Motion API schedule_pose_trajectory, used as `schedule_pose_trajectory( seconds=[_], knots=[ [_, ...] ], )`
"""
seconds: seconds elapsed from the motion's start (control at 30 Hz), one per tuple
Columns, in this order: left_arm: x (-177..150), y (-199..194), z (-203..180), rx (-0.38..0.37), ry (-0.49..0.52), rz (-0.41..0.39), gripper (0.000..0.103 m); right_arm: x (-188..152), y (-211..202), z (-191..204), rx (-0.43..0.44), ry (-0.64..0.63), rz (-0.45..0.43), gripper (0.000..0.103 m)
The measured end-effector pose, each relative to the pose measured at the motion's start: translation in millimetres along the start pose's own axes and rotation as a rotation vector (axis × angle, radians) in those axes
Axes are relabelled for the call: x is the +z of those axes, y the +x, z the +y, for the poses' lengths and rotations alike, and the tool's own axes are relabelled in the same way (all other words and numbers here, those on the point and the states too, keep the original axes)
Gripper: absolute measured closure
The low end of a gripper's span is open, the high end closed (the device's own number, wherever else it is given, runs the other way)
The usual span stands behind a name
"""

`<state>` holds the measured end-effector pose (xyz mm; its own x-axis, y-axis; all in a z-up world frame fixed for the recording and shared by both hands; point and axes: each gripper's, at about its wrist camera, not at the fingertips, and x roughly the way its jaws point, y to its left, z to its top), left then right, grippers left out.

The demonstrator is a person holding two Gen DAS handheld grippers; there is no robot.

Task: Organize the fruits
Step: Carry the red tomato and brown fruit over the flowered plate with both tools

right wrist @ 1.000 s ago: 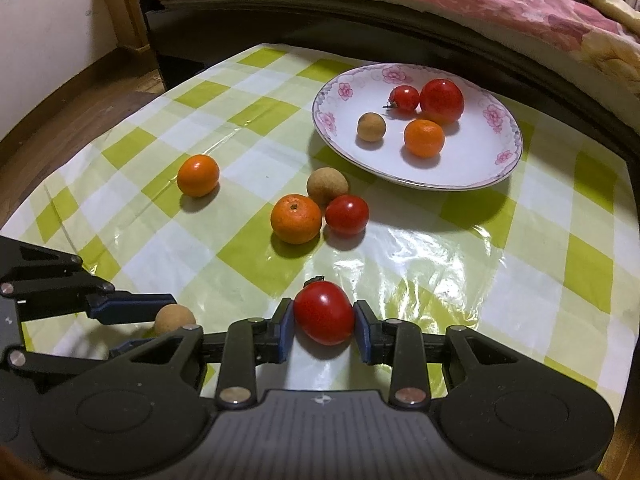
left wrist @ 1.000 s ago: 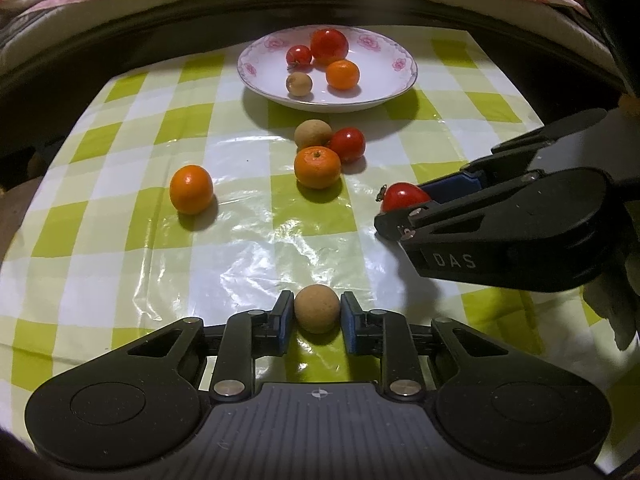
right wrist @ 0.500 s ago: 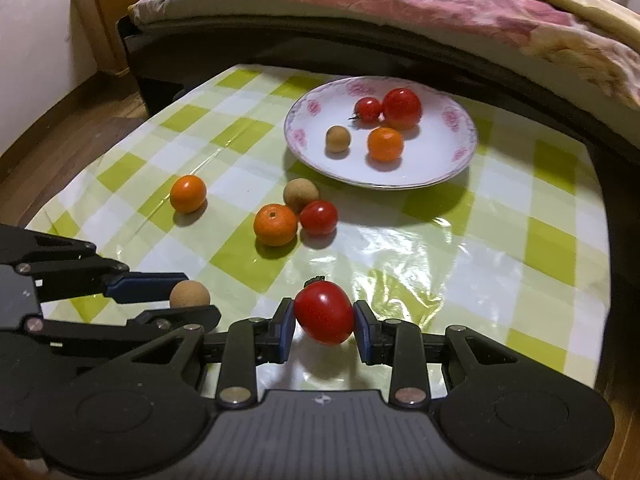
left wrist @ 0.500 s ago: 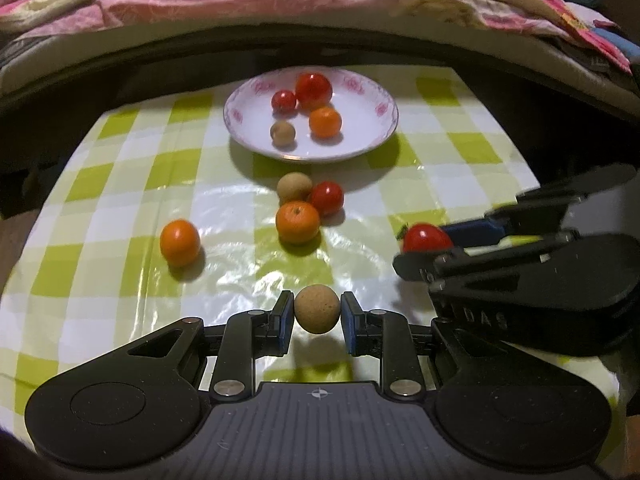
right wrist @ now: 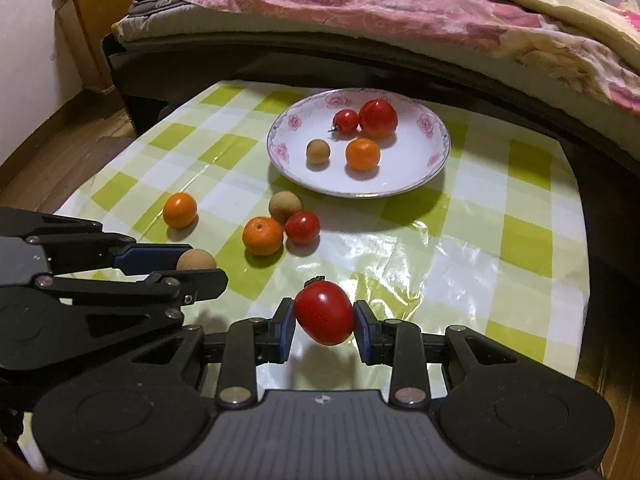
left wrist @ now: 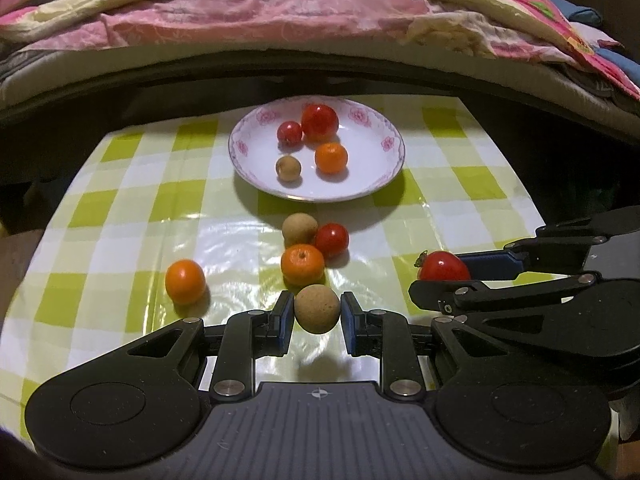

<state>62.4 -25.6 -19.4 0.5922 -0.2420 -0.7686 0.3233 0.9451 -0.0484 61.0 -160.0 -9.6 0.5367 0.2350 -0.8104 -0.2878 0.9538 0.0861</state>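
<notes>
Both grippers have come up off the tabletop (right wrist: 460,264) over the last second, so the whole scene now sits lower and farther off in both views. The left gripper (left wrist: 317,314) is pinching a round brown fruit (left wrist: 317,309), the right gripper (right wrist: 324,320) is pinching a red tomato (right wrist: 325,312), and both look lifted clear with shadows underneath. To me that means pickup is done and the carry to the plate (right wrist: 400,188) is next.

The plate already has four fruits, mostly toward its back, so the near half is open. A cluster of three fruits (right wrist: 280,224) sits right between the grippers and the plate, plus one orange (right wrist: 180,210) off left, so go over them. The bed (right wrist: 360,20) crowds the far edge.
</notes>
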Motion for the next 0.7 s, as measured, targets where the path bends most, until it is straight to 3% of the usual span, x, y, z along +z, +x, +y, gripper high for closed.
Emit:
schedule_pose_trajectory(
  seconds=[0.7],
  knots=[
    [47,26,2,0.002,-0.001,-0.048,0.073,39,13,-28,-0.027,0.073,-0.054,0.069]
  ],
)
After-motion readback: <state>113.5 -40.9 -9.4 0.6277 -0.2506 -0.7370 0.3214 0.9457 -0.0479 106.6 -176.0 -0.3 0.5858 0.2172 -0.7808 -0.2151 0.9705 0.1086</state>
